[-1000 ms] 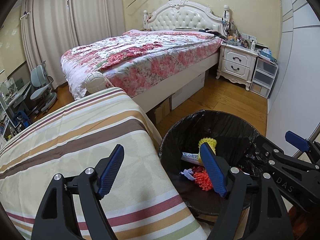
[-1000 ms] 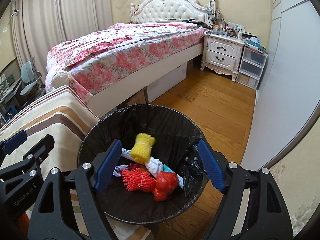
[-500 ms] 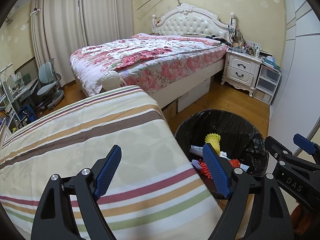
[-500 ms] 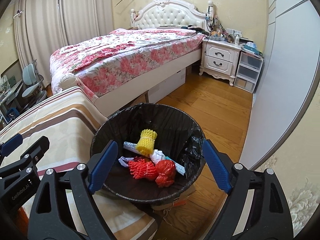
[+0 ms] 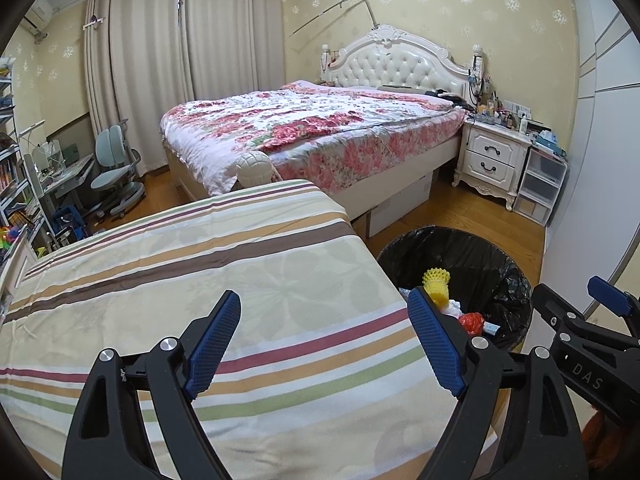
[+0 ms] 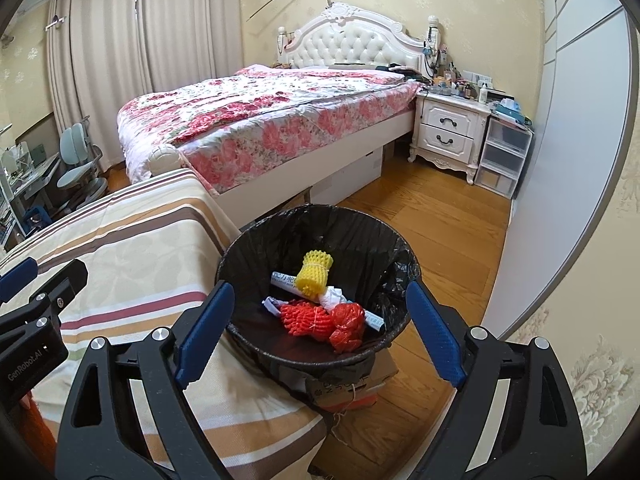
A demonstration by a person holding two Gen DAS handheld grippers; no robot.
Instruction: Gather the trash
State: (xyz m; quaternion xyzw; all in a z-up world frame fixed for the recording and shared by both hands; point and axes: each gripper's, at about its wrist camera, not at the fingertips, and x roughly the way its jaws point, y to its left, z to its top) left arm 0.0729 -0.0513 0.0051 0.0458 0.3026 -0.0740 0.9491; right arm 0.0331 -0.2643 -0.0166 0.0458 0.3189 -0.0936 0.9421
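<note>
A round bin with a black liner [image 6: 360,236] stands on the floor beside a striped cloth surface [image 6: 132,264]. Inside lie a yellow foam net [image 6: 314,274], a red foam net [image 6: 304,318], a red bag [image 6: 348,324], crumpled white paper [image 6: 332,298] and a printed paper roll [image 6: 284,280]. My right gripper [image 6: 320,285] hangs open above the bin, holding nothing. My left gripper [image 5: 323,293] is over the striped cloth [image 5: 200,280], left of the bin [image 5: 472,256]; its jaws are opening and nothing is between them. The yellow net [image 5: 436,284] shows past its right finger.
A flattened cardboard box [image 6: 352,384] lies under the bin. Behind stand a floral-covered bed [image 5: 320,132], a white nightstand [image 5: 492,156] and plastic drawers [image 5: 540,188]. A white wardrobe [image 6: 560,160] runs along the right. A desk chair [image 5: 116,168] sits far left. Wood floor [image 6: 432,216] lies between.
Both grippers have drawn back and risen, so the bin looks smaller and farther off. Both pairs of jaws stand a little wider. The trash in the bin has not moved.
</note>
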